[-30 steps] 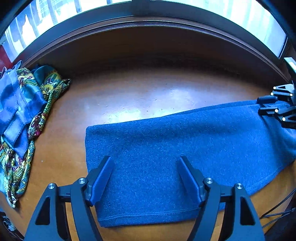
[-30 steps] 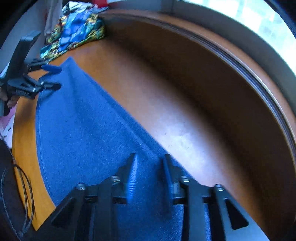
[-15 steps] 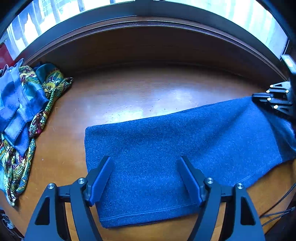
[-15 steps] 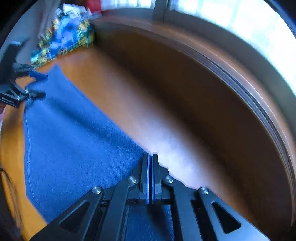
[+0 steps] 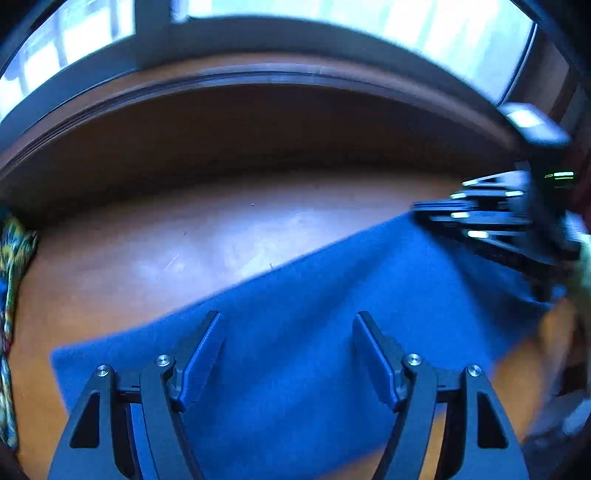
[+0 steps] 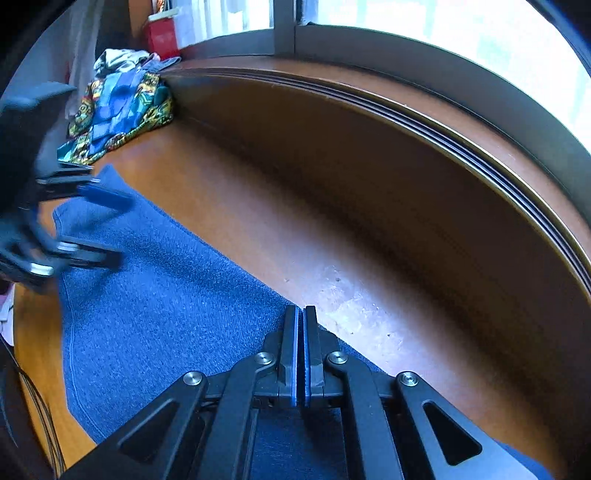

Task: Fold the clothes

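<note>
Motion blur smeared my right hand-held gripper (image 5: 491,218) where it met the far corner of the blue garment (image 5: 295,332). The garment's near edge ran off the frame bottom. Left of it, the patterned cloth (image 5: 14,266) was cropped.

Bare tabletop (image 6: 369,288) beyond blue cloth (image 6: 166,295); patterned clothes pile (image 6: 118,110) blocks far-left corner.

Wooden table (image 6: 229,206), window (image 6: 461,33), red box (image 6: 160,35)
</note>
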Tool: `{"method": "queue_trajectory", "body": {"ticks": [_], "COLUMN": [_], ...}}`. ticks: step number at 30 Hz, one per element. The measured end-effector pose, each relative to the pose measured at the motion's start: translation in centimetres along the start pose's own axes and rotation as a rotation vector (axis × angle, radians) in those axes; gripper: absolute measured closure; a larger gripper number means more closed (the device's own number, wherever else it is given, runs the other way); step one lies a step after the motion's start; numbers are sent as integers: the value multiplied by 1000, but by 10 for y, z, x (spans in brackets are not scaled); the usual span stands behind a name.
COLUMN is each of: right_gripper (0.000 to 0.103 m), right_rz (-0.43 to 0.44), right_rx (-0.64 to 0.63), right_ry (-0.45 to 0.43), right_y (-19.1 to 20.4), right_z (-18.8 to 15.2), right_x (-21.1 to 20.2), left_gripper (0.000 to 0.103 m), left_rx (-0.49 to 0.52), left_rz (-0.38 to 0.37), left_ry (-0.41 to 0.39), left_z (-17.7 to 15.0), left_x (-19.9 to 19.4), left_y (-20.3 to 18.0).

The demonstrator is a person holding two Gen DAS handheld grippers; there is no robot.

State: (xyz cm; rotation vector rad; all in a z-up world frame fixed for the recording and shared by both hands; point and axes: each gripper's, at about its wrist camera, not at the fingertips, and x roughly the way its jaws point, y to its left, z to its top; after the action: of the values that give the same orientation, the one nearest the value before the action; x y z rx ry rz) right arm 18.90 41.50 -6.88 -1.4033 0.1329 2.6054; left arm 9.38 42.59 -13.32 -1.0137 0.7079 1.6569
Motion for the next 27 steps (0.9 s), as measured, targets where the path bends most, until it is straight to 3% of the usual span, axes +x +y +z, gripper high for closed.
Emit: {"method": "queue_trajectory", "body": {"ticks": [4,9,12,14,17,19,22,27], "right_gripper": [100,100,100,100,100,100,100,100], "right_rz": [-12,10,29,26,12,-45,-160,-491], "right_rx": [9,65,145,155,187,228,353,620], "right_ry": [-38,-42,-82,-145,-165,-155,-139,-66], "right_y": [7,6,-6,1,0,-1,-9,-68], "right_z": [-9,-6,-11,-10,-26,-45,-84,-182], "right_x": [5,8,-23,-41,-67,-78,-97,-160], "left_gripper": [33,34,35,35,35,35,35,32], "left_rx": [-82,-115,-105,-87,-49,-16,23,15], "left_rz": [43,65,81,44,-13,-30,14,32], "left_ry": [-15,-12,-31,-46,-61,-43,1,0], "left_z": [17,28,28,24,17,12,3,-1], "left_x": [10,0,-12,-23,-37,-31,-16,-16], "left_y": [14,31,24,15,-1,-15,-29,-27]}}
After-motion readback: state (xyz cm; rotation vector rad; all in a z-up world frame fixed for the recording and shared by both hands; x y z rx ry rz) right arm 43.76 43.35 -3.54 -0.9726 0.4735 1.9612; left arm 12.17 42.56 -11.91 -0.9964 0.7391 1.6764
